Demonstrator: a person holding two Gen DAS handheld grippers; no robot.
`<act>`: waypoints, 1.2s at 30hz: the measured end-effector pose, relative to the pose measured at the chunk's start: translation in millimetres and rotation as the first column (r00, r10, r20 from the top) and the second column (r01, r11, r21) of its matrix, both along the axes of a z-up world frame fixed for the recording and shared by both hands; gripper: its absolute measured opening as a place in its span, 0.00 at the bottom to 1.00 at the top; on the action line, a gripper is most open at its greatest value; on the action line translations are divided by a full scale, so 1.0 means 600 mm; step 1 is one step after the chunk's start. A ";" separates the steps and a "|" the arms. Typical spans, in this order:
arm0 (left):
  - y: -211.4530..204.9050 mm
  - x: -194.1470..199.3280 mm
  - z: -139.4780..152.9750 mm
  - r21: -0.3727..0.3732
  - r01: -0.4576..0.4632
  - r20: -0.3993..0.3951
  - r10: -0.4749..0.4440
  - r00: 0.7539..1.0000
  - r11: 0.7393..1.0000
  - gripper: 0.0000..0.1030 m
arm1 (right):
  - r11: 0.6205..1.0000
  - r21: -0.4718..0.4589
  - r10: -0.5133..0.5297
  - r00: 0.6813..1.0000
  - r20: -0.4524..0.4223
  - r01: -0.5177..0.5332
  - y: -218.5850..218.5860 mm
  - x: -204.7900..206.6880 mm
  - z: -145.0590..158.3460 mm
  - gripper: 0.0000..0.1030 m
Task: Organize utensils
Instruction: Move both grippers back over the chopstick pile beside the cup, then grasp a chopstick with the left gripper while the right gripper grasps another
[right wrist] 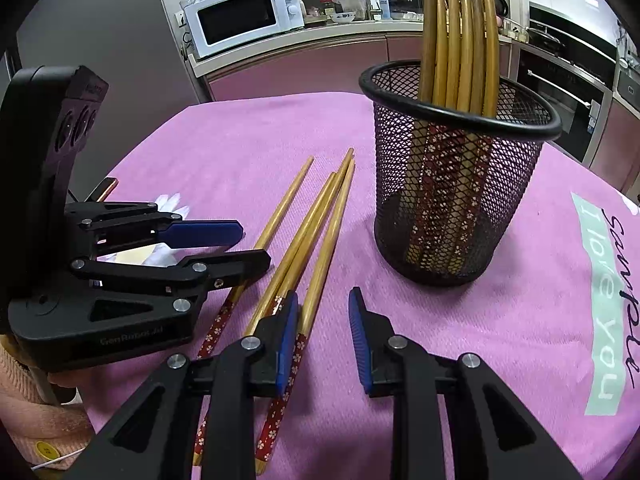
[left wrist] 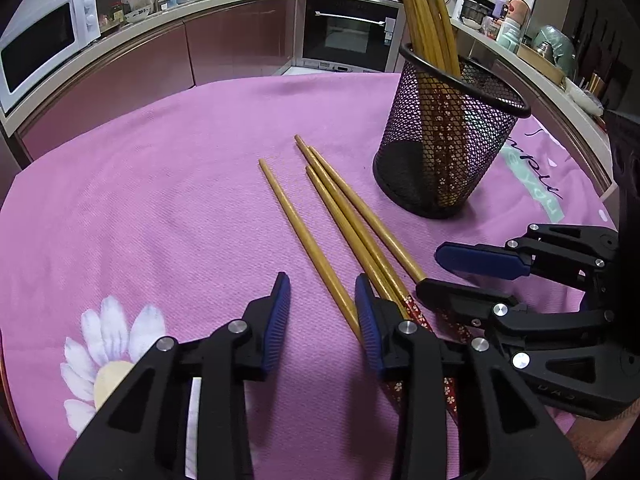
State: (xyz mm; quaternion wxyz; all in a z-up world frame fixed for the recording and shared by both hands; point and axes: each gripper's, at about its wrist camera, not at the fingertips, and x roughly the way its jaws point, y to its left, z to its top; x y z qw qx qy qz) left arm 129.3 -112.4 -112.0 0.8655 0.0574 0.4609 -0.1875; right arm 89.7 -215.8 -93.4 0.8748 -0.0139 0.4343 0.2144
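On a table covered with a pink cloth [left wrist: 180, 200] lie four loose bamboo chopsticks [left wrist: 344, 216]. They have red flower-pattern handles at the near end and plain tips that point to the far side. One chopstick [left wrist: 308, 244] lies a little apart on the left; the other three lie close together, touching or almost touching each other along their length.

To the right of them and a little farther stands a black mesh holder [left wrist: 444, 148], upright. It already contains several chopsticks of the same kind [right wrist: 460, 40], handles down and tips up, leaning against the far side of the rim.

The left gripper [left wrist: 322, 320] is low over the near part of the loose chopsticks. Its jaws are partly apart, and the single chopstick passes between them, close to the right blue pad [left wrist: 366, 320]; the pads do not press on it. No chopstick is lifted.

The right gripper [right wrist: 322, 340] is just beside the left one, on its right. Its jaws are also partly apart and nothing is between them. Its left finger [right wrist: 286, 344] is above the handles of the group of three chopsticks; I cannot tell if it touches them.

In the right wrist view, a pink knitted sleeve [right wrist: 24, 412] shows at the near left, behind the left gripper.
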 end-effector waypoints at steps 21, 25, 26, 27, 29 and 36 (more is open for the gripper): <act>-0.006 0.019 -0.004 0.011 -0.038 0.005 0.038 0.999 0.999 0.19 | 1.000 -0.021 -0.012 1.000 0.012 0.012 0.030 0.056 -0.001 0.08; 0.002 0.020 -0.004 -0.002 -0.053 -0.001 0.053 0.999 0.999 0.15 | 1.000 0.010 -0.022 1.000 0.001 0.022 0.020 0.058 0.000 0.05; 0.005 0.019 -0.004 -0.007 -0.058 -0.005 0.058 0.998 0.998 0.14 | 0.999 0.021 -0.025 1.000 -0.003 0.025 0.017 0.058 0.000 0.05; 0.007 0.019 -0.003 -0.012 -0.065 -0.008 0.065 0.998 0.998 0.13 | 0.999 0.027 -0.026 1.000 -0.004 0.026 0.016 0.057 0.001 0.05; 0.009 0.016 -0.004 -0.016 -0.072 -0.008 0.072 0.997 0.997 0.11 | 0.999 0.037 -0.027 1.000 -0.004 0.027 0.014 0.053 0.003 0.05; 0.014 0.006 -0.003 -0.025 -0.082 -0.012 0.082 0.997 0.996 0.08 | 0.998 0.064 -0.018 1.000 0.004 0.018 0.006 0.036 0.015 0.05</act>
